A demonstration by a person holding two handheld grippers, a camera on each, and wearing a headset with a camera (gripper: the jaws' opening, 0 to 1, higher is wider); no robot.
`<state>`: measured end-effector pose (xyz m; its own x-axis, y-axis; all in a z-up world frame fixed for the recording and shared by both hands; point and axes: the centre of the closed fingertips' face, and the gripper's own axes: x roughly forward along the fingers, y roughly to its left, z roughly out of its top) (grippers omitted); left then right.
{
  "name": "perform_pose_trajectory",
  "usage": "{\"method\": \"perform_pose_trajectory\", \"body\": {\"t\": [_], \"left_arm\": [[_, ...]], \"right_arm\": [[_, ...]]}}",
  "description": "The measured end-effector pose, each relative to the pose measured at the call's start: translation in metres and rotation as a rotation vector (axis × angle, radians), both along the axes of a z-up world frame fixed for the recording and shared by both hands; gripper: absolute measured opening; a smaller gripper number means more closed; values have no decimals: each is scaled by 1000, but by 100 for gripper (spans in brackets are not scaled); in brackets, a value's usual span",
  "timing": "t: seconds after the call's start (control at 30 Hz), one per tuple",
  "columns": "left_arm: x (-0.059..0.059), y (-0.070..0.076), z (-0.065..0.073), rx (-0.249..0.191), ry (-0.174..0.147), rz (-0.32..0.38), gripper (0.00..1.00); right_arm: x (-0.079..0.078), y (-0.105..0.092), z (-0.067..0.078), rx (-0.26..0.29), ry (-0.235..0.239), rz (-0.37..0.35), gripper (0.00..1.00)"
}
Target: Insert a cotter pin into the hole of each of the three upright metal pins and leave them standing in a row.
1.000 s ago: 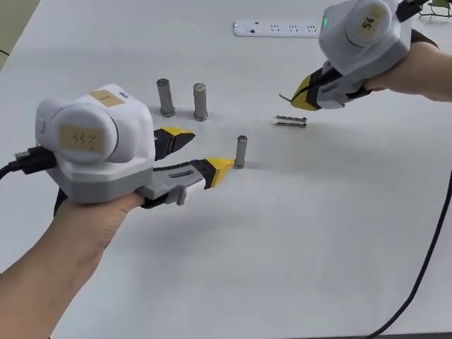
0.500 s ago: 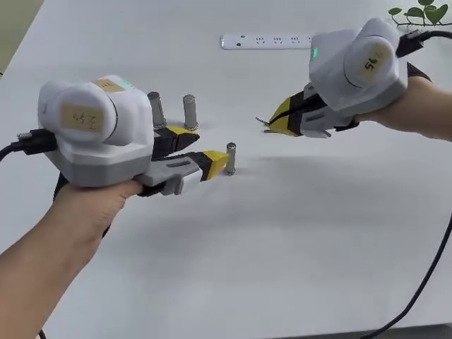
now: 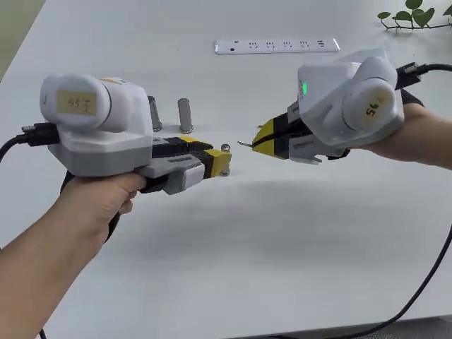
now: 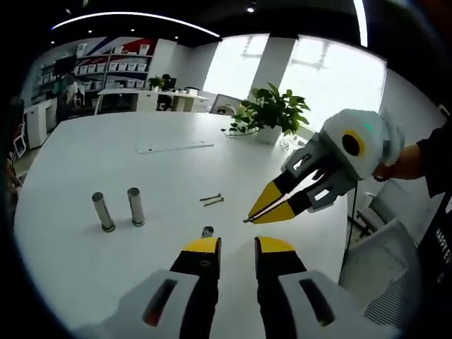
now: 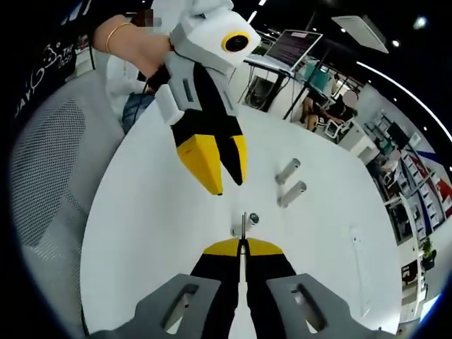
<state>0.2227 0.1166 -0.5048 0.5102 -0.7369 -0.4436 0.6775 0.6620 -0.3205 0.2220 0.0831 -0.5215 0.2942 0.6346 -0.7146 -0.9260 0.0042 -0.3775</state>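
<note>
One short metal pin (image 3: 224, 149) stands upright on the white table (image 3: 282, 233). It sits just past the yellow tips of my left gripper (image 3: 214, 161), whose jaws stand a little apart with nothing between them (image 4: 237, 246). The pin (image 4: 207, 231) shows just beyond the left jaw. My right gripper (image 3: 263, 138) is shut on a thin cotter pin (image 3: 244, 145), which points at the pin from the right. The cotter pin (image 5: 244, 224) juts from the closed tips (image 5: 242, 244) toward the pin's top (image 5: 253, 219). Two taller pins (image 3: 153, 113) (image 3: 185, 115) stand side by side behind.
Two spare cotter pins (image 4: 210, 200) lie on the table beyond the short pin. A white power strip (image 3: 275, 46) lies along the far edge and a plant (image 3: 409, 18) shows at the far right. A black cable (image 3: 424, 275) hangs at the right.
My right gripper has come down and left with the cotter pin, close to the short pin. The left gripper's jaws have narrowed and sit beside the pin.
</note>
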Motion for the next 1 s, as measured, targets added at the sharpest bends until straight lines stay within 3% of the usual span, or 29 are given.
{"method": "perform_pose_trajectory", "body": {"t": [0.27, 0.53, 0.83, 1.0], "left_arm": [[-9, -7, 0, -57, 65, -7, 12], [-15, -13, 1, -98, 115, -13, 7], [-17, -16, -1, -128, 138, -8, 1], [-17, -17, -2, -121, 130, -8, 1]], "right_arm": [[-16, 7, 3, 16, -3, 38, 0], [-19, 12, 6, 23, -15, 60, 0], [-22, 15, 5, 18, -18, 77, 0], [-21, 15, 3, 8, -31, 79, 0]]}}
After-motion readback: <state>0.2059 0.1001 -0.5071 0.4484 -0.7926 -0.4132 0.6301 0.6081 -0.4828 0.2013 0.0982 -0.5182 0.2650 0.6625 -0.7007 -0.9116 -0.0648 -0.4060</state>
